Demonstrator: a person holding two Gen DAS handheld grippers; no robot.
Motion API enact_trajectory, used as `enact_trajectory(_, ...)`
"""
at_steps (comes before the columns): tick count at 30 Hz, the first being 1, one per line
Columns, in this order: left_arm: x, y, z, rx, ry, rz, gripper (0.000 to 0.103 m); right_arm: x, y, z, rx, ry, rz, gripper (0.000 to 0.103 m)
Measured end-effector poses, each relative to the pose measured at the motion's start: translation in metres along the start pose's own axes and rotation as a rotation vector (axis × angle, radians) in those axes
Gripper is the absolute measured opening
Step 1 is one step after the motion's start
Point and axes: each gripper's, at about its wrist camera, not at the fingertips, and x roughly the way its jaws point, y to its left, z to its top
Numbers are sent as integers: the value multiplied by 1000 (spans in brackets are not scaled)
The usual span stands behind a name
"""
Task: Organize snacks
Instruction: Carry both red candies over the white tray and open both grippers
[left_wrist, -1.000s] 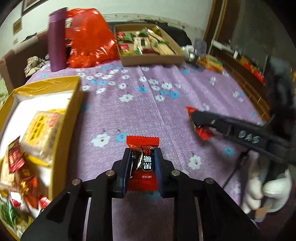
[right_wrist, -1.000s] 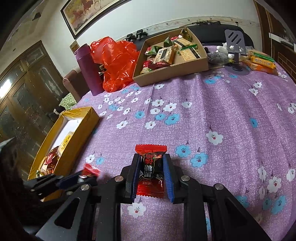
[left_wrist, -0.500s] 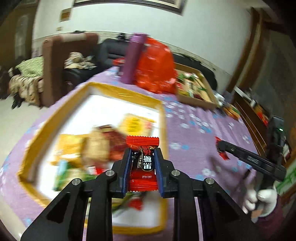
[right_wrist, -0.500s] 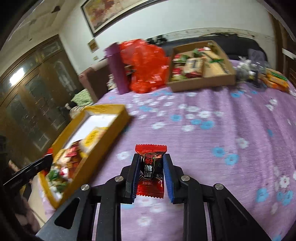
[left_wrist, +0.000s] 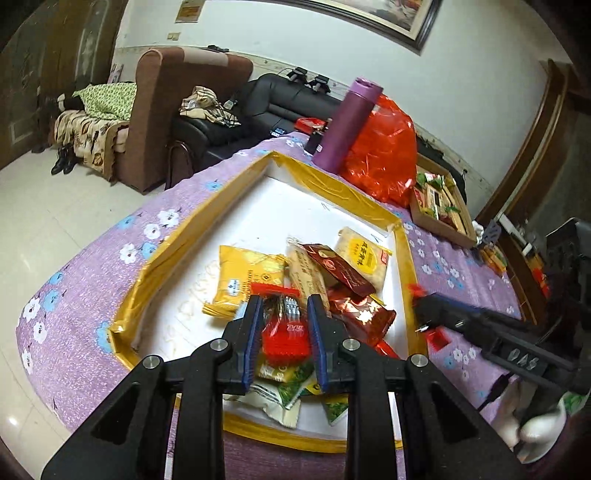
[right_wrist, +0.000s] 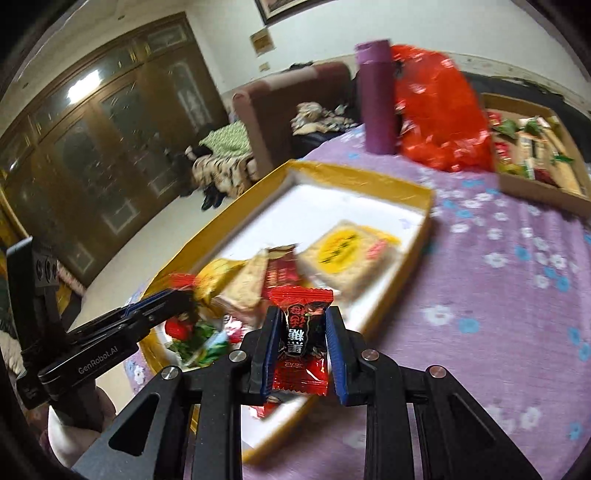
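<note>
A yellow-rimmed box (left_wrist: 314, 173) (right_wrist: 369, 181) with a white floor holds several snack packets at its near end. My left gripper (left_wrist: 284, 302) hangs over that pile. It is shut on a red wrapped candy (left_wrist: 284, 332), which looks blurred between the blue pads. In the right wrist view this gripper (right_wrist: 184, 295) reaches in from the left. My right gripper (right_wrist: 299, 321) is shut on a red-and-black candy (right_wrist: 301, 332) above the box's near right rim. In the left wrist view the right gripper (left_wrist: 424, 306) sits at that rim with red wrapper showing at its tip.
A purple bottle (left_wrist: 347, 125) and a red plastic bag (left_wrist: 380, 158) stand behind the yellow box. A cardboard tray (left_wrist: 439, 221) of snacks lies further right. The purple flowered cloth (left_wrist: 92, 295) drops off at the table's left edge. A white-gloved hand (left_wrist: 532, 435) holds the right gripper.
Both grippers have swung left from the bare purple cloth to the yellow box, each still carrying its candy. The left one's candy now looks smeared between the pads.
</note>
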Motion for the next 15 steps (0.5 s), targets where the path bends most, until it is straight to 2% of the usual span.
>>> enact_trajectory(1,-2,4,1,-12,0,-8,25,6,4,0,-5,11,1,25)
enact_trajectory(3,-4,9,2,-28,-4,-20,35,15,11,0,-13,28,1,25)
enact_trajectory(10,-19,9,5,-31,-40,-25,49,25,14,1,11,28,23,28)
enact_trajectory(14,-28,-8,5,29,-74,40,56,10,11,-1,19,-2,17,32)
enact_trajectory(15,-29,-13,4,46,-81,69,63,7,10,-1,23,-8,16,33)
